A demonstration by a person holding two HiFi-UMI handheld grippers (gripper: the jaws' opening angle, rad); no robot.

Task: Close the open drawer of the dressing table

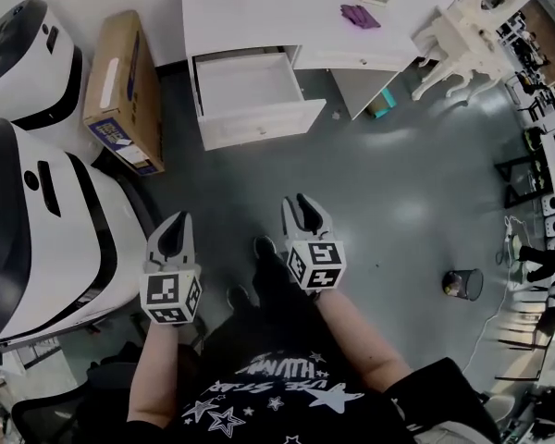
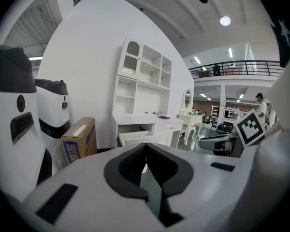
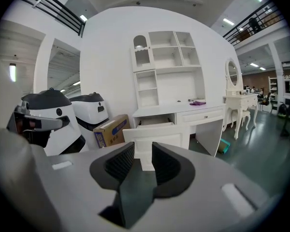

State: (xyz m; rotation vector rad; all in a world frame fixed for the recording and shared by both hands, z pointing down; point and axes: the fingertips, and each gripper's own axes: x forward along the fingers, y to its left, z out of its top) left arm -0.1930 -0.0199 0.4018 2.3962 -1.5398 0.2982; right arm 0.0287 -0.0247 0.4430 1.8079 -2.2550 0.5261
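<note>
The white dressing table (image 1: 259,26) stands against the far wall, its left drawer (image 1: 250,95) pulled out and empty. Both grippers hang over the dark floor well short of it. My left gripper (image 1: 178,218) points at the drawer (image 2: 140,138), and its tips meet with nothing between them (image 2: 145,146). My right gripper (image 1: 301,202) is level with it on the right. In the right gripper view its jaws (image 3: 143,149) stand apart with nothing in them, and the drawer front (image 3: 154,135) shows through the gap.
A cardboard box (image 1: 125,91) leans beside the table on the left. Two large white machines (image 1: 37,202) fill the left side. A second white table (image 1: 462,26) stands at the right, a small bin (image 1: 462,285) on the floor. A purple item (image 1: 359,15) lies on the tabletop.
</note>
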